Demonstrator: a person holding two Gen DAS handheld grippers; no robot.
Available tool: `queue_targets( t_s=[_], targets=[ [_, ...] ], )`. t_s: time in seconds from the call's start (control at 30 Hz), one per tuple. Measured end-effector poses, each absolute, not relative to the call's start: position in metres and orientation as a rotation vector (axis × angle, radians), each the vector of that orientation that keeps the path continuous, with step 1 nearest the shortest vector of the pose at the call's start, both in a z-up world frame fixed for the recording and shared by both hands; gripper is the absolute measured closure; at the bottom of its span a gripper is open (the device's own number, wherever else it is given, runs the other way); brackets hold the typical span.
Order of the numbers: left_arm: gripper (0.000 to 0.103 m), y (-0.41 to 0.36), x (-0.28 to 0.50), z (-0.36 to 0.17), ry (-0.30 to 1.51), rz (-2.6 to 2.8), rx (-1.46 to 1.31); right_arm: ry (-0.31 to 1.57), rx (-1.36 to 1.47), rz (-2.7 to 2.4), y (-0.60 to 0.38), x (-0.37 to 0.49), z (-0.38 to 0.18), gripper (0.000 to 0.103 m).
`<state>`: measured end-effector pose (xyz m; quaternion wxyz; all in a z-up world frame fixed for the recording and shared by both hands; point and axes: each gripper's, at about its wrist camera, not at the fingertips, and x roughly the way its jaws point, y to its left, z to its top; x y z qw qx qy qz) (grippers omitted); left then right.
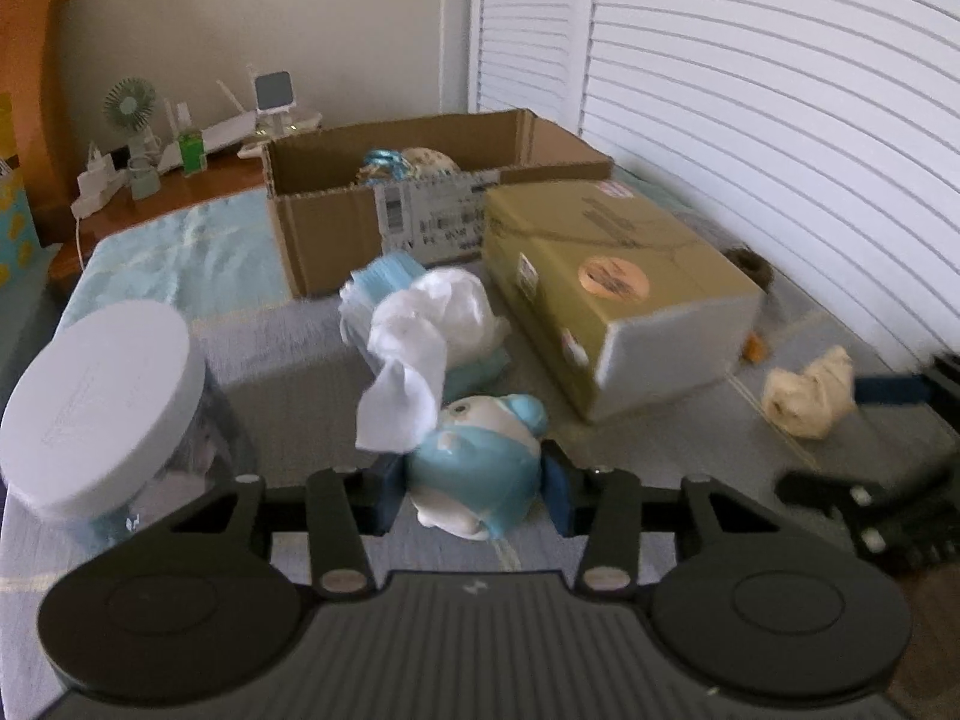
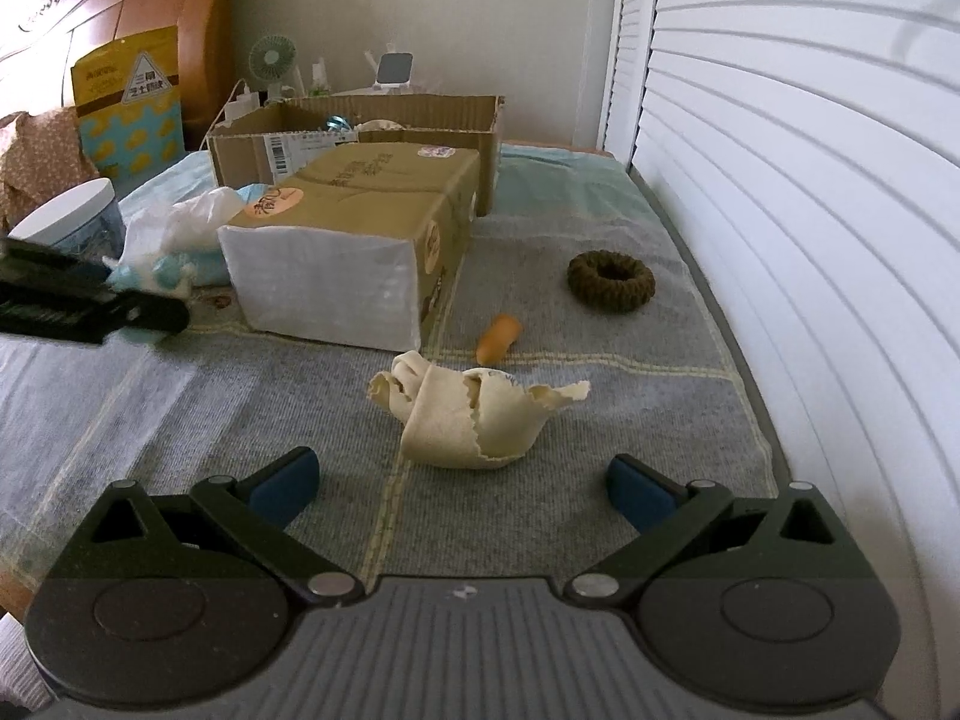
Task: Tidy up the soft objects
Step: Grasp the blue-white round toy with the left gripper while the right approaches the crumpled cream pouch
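Left claw [image 1: 474,495]: both blue pads pressed on the flanks of the blue-and-white plush toy [image 1: 480,468], lower centre of its frame; gripped low and across the body, I judge, so it lifts without slipping.
Right claw [image 2: 462,492]: jaws wide apart, nothing between them; crumpled cream cloth [image 2: 468,420] lies just ahead at frame centre, likely the next pick.
Open cardboard box [image 1: 420,192]: upper centre, already holding soft bits; probably the drop point.
Sealed tan box [image 1: 612,282]: right of centre, between toy and cloth.
White tissue [image 1: 414,348]: drapes onto the toy's head; may drag along.
Brown scrunchie [image 2: 611,281]: right, well apart.
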<state>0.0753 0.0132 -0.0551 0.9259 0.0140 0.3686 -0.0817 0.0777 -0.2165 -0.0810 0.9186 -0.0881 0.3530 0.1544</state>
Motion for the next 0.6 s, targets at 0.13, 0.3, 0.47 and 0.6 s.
queue_targets(
  t_s=[0.13, 0.3, 0.47, 0.6],
  targets=[
    [0.058, 0.014, 0.062, -0.057, 0.768, -0.181, 0.028, 0.720, -0.177, 0.318, -0.217, 0.079, -0.082, 0.000],
    [0.058, 0.014, 0.059, -0.060, 0.766, -0.181, 0.017, 0.691, -0.167, 0.308, -0.217, 0.074, -0.084, 0.000],
    [0.058, 0.013, 0.057, -0.060, 0.762, -0.189, 0.006, 0.689, -0.165, 0.291, -0.214, 0.075, -0.084, 0.000],
    [0.057, 0.013, 0.057, -0.061, 0.758, -0.187, 0.001, 0.704, -0.169, 0.286, -0.211, 0.083, -0.082, 0.000]
  ],
)
